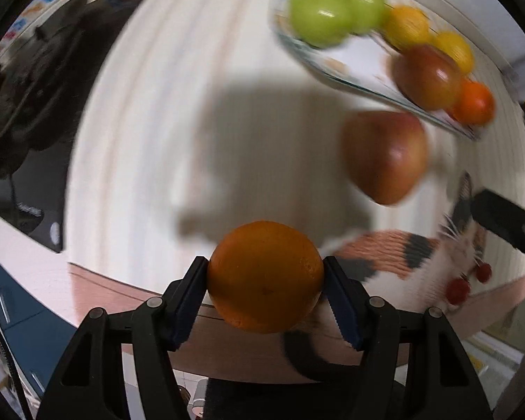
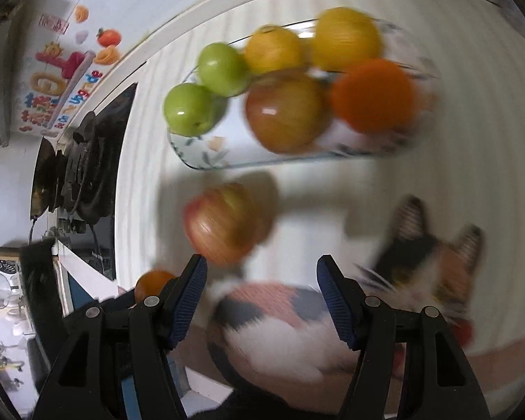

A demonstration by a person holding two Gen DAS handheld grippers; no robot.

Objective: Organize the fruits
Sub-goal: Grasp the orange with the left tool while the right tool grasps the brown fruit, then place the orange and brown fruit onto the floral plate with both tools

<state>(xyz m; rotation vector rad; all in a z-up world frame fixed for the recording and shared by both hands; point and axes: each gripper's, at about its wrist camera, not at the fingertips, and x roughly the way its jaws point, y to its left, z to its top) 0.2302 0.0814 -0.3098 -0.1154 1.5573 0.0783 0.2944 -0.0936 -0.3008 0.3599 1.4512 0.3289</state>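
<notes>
White ribbed countertop [image 1: 164,133] fills the view, open and bare through its middle, its near edge curving just behind the left gripper [image 1: 265,276]. Black stove [image 2: 87,161] borders the far left side. Glass tray [image 2: 199,161] sits toward the back wall, crowded with green apples, lemons, a red apple and an orange. A loose red apple [image 2: 224,224] lies just in front of the tray. A cat-shaped knitted mat [image 2: 283,322] sprawls by the near edge, under the right gripper [image 2: 259,290]. Left jaws are half closed, pressing both sides of an orange [image 1: 265,276]. Right jaws stand half open, seemingly empty, though blur clouds that.
</notes>
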